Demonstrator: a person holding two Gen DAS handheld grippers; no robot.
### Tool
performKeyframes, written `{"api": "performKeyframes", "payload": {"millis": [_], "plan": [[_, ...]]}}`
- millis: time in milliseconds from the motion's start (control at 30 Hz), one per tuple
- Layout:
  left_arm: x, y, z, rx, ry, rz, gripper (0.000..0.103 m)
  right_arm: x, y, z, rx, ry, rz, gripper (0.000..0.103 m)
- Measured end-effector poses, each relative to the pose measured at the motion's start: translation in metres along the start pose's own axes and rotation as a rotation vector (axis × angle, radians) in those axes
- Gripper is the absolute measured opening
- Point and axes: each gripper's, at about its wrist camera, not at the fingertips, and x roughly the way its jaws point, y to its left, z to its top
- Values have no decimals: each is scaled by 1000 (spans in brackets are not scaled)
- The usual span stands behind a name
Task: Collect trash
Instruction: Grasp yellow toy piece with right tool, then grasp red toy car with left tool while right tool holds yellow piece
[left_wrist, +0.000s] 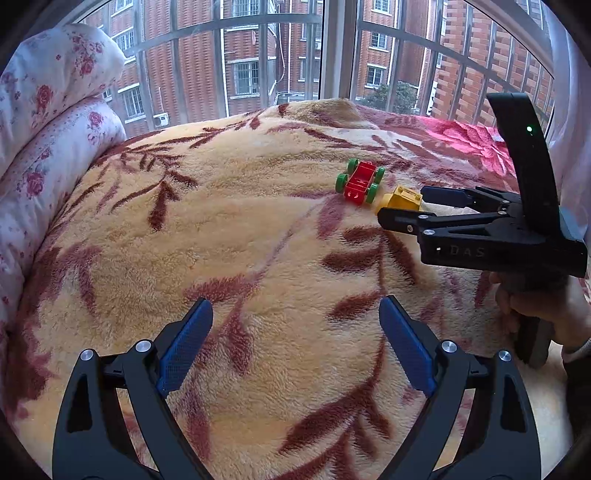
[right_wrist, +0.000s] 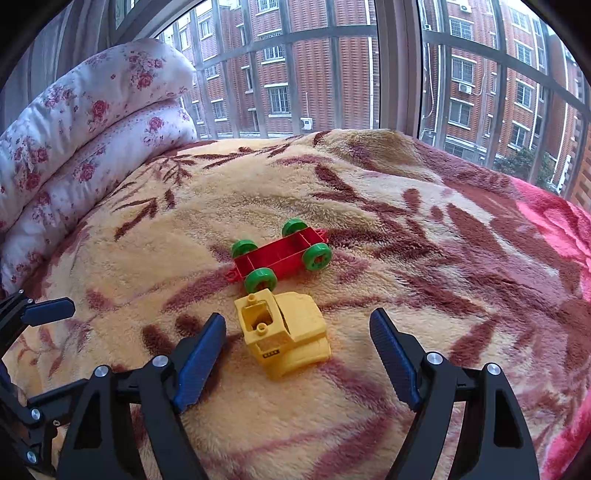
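A yellow toy cab block (right_wrist: 284, 332) lies on its side on the beige leaf-patterned fleece blanket (right_wrist: 369, 192). My right gripper (right_wrist: 297, 319) is open and straddles it; the blue pads (right_wrist: 201, 354) stand on either side without pressing it. Just beyond lies an upturned red toy chassis with green wheels (right_wrist: 280, 254). In the left wrist view the right gripper (left_wrist: 404, 205) reaches in from the right around the yellow block (left_wrist: 400, 195), with the red chassis (left_wrist: 360, 181) beside it. My left gripper (left_wrist: 295, 306) is open over bare blanket, nothing between its fingers.
A folded white floral quilt (left_wrist: 55, 110) is stacked along the left. A red flowered blanket (left_wrist: 469, 140) covers the far right. A barred window (left_wrist: 258, 55) runs behind the bed. A person's hand (left_wrist: 535, 310) holds the right gripper's handle.
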Motion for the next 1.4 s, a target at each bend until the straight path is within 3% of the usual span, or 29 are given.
{"api": "performKeyframes", "payload": {"millis": [200, 433, 600, 767, 933, 1100, 1233, 1400], "plan": [[-2, -8, -3, 35, -25, 14, 89, 12, 3, -1, -10, 26, 1, 44], [-1, -6, -5, 25, -28, 8, 89, 3, 9, -3, -18, 0, -37, 43], [4, -3, -6, 6, -7, 13, 89, -25, 2, -9, 57, -43, -55, 43], [7, -2, -2, -7, 32, 30, 89, -70, -9, -33, 114, -80, -165, 44], [11, -12, 18, 36, 77, -1, 89, -90, -17, -54, 116, -82, -258, 44], [29, -33, 47, 120, 50, -2, 89, -97, -25, -58, 141, -130, -227, 44], [56, -37, 63, 96, 64, -27, 89, -100, -42, -62, 208, -154, -181, 44], [83, -38, 76, 82, 75, -34, 89, -105, -55, -65, 266, -169, -203, 44]]}}
